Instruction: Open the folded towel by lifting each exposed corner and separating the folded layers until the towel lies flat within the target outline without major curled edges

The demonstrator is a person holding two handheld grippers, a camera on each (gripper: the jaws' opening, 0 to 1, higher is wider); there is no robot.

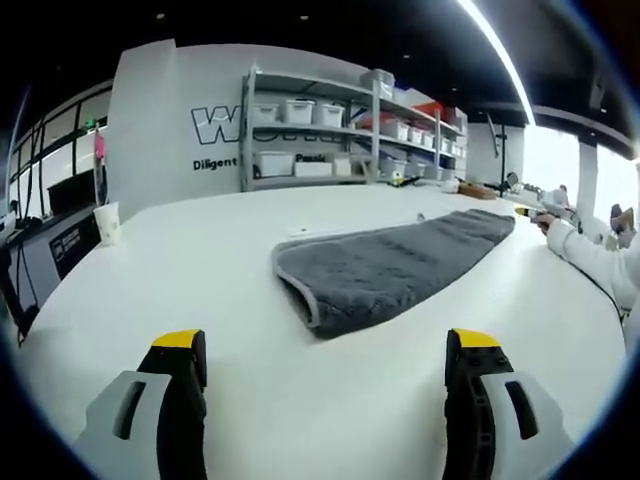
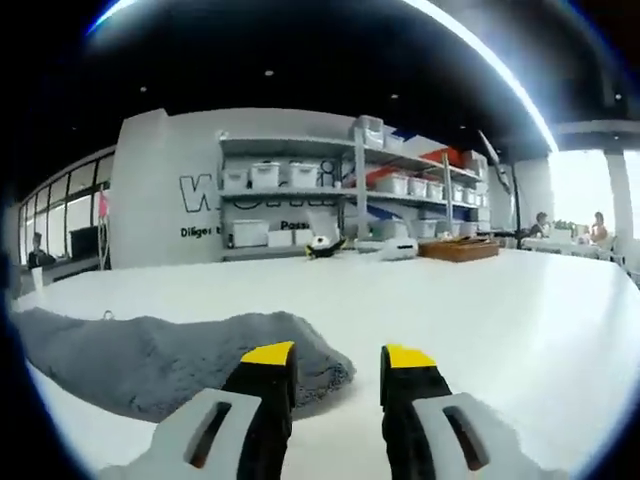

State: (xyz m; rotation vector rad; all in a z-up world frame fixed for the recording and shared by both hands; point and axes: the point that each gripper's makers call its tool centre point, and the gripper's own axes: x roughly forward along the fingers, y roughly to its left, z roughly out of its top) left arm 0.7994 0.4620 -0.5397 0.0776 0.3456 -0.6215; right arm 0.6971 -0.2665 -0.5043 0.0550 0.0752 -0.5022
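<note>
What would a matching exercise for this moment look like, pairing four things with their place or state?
Things:
1. folded grey terry towel
2. white paper cup
3. left gripper
4. right gripper

Places or states:
A. jaws apart, close to one end of the towel
B. lies folded on the white table
C. stands near the table's far left edge, in the left gripper view
D. jaws wide apart, short of the towel, with bare table between

Pairs: 1-B, 2-C, 3-D, 4-A
</note>
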